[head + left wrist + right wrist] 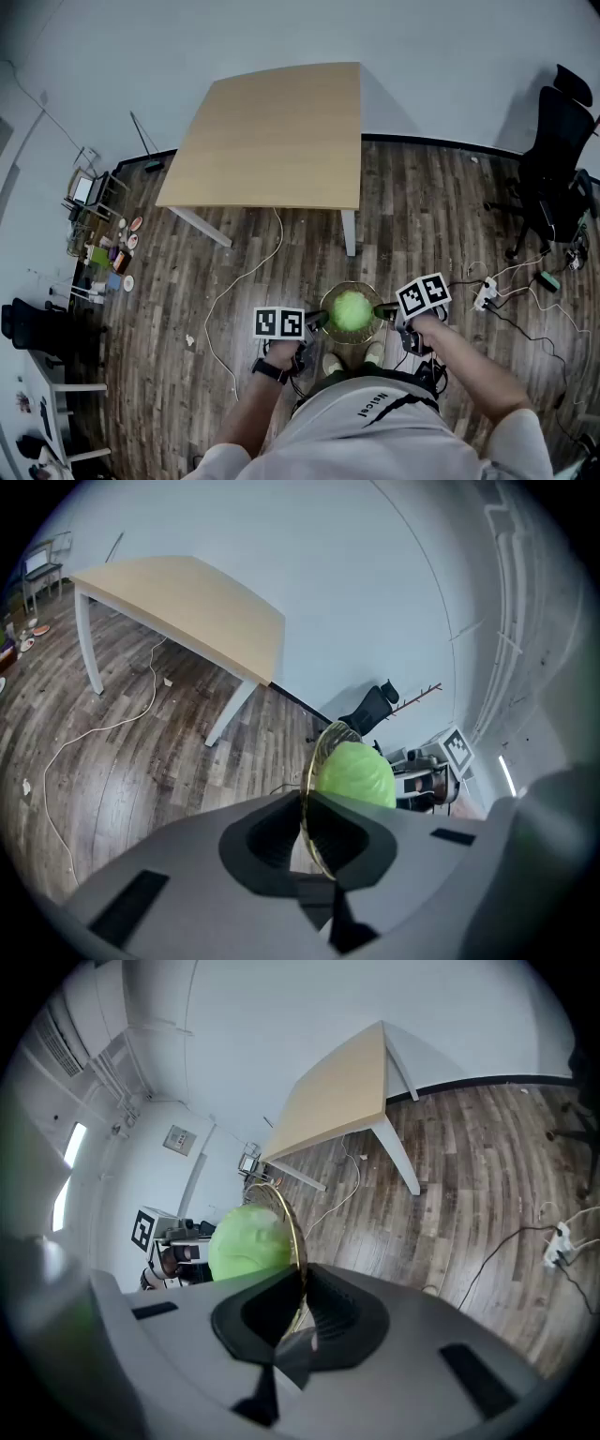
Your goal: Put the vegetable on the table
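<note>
A round green cabbage point(351, 310) lies in a shallow glass bowl with a gold rim point(336, 335), held in the air in front of the person, well short of the table. My left gripper point(317, 321) is shut on the bowl's left rim, and my right gripper point(381, 310) is shut on its right rim. In the left gripper view the rim point(306, 789) runs edge-on between the jaws with the cabbage point(354, 774) behind it. The right gripper view shows the rim point(293, 1241) clamped the same way beside the cabbage point(246, 1239). The light wooden table point(272, 141) stands bare ahead.
A white cable point(246, 277) trails over the dark plank floor between me and the table. A black office chair point(555, 169) and a power strip with cords point(486, 293) are at the right. Small items and a rack point(98, 234) crowd the left wall.
</note>
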